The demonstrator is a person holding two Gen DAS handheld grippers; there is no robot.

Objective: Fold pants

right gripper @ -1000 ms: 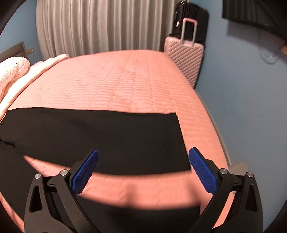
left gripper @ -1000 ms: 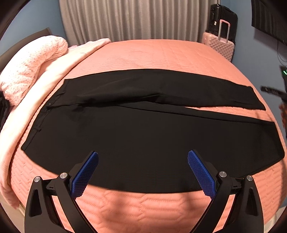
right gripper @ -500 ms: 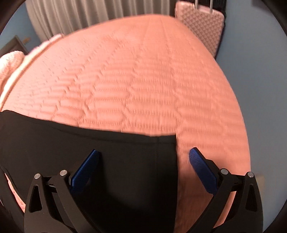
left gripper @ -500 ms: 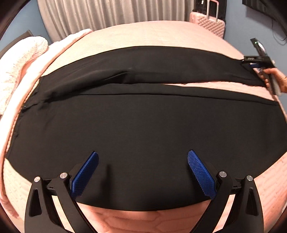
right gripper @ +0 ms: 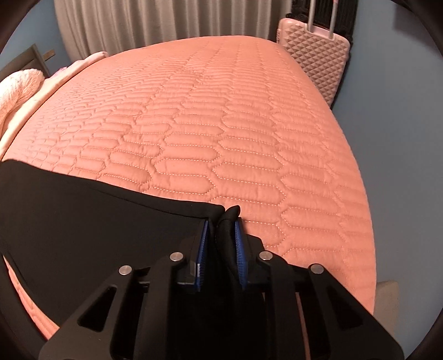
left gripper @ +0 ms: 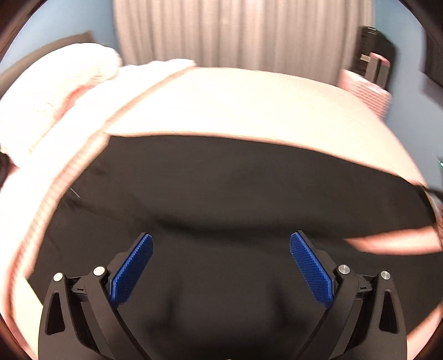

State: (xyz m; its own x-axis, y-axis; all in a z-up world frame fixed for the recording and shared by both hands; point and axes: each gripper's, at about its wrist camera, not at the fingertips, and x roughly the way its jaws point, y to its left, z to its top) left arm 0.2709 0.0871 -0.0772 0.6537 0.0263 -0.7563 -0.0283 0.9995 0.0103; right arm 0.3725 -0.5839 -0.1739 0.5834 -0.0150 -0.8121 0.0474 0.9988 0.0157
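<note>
Black fabric pants (left gripper: 221, 193) lie spread flat across the near part of a salmon-pink quilted bedspread (right gripper: 235, 124), waist end toward the left of the left wrist view, leg ends toward the right. Left wrist view is motion-blurred and washed out; fine detail of the cloth not readable.

Right gripper (right gripper: 220, 243): jaws closing, blue ribbed pads pressing on a bunched fold at the far corner of the pant-leg hem. Cloth puckers up between the pads.

Left gripper (left gripper: 221, 272): jaws wide apart, hovering over the pants; nothing between the pads, no contact seen.

Surroundings: pale pink fluffy blanket (left gripper: 49, 97) heaped at the left edge of the bed. Grey pleated curtain (right gripper: 166, 22) behind the bed. Pink hard-shell suitcase (right gripper: 315, 55) with diamond texture stands beside the bed's far right corner, against the blue wall (right gripper: 401, 138).
</note>
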